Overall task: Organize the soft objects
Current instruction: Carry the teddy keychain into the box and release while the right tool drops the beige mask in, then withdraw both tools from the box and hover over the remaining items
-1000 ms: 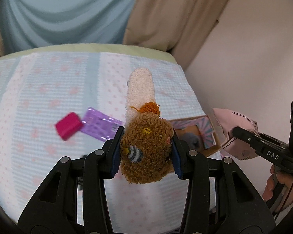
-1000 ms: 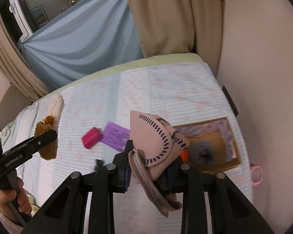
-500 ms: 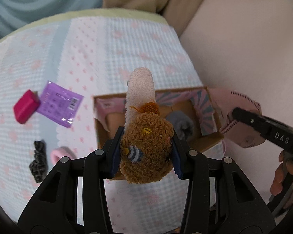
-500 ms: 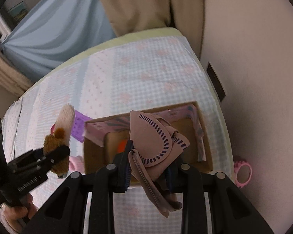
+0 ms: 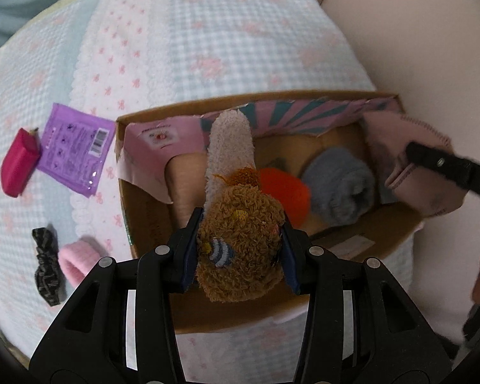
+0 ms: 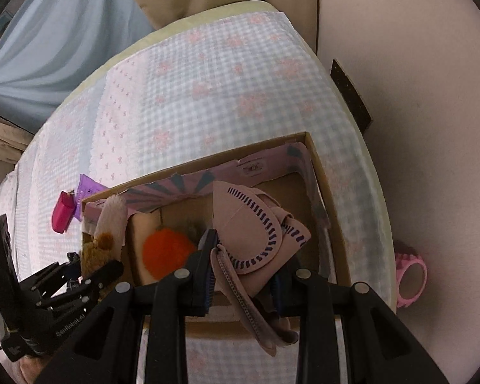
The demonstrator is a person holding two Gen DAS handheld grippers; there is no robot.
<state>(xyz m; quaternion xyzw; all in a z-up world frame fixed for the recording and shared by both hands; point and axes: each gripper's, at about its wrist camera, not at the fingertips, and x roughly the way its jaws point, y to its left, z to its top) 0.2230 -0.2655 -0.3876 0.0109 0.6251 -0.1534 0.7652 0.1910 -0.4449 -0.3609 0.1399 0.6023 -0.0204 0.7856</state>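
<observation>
Plush toy (image 5: 240, 249), brown with a long cream part, sits clamped between the pads of the left hand-held gripper (image 5: 240, 249). Its long axis runs forward, away from the camera, along the fingers. Left hand-held gripper points steeply down, and the box (image 5: 150, 224) lies directly beneath and ahead of it; the cream end hangs over the left half of the box interior.

Right hand-held gripper (image 6: 243, 262) is shut narrow on a folded pink cloth (image 6: 252, 233) with dark stitching. One strip of the cloth trails back below the fingers. This gripper stands over the right half of the same box, near the right wall.

Inside the box, between the two loads, lie an orange ball (image 5: 284, 192) and a grey roll (image 5: 339, 185); a pink piece (image 5: 185, 185) lies at the left end.

Judgement: both loads are over the box, each nearer its own end, so release is the step in hand. Neither item touches the box floor so far as can be seen.

Beyond the box, on the bed (image 5: 208, 48), remain a purple packet (image 5: 73, 150), a red block (image 5: 17, 166), a pink band (image 5: 76, 259) and a dark scrunchie (image 5: 46, 268), all nearer the left hand-held gripper.
</observation>
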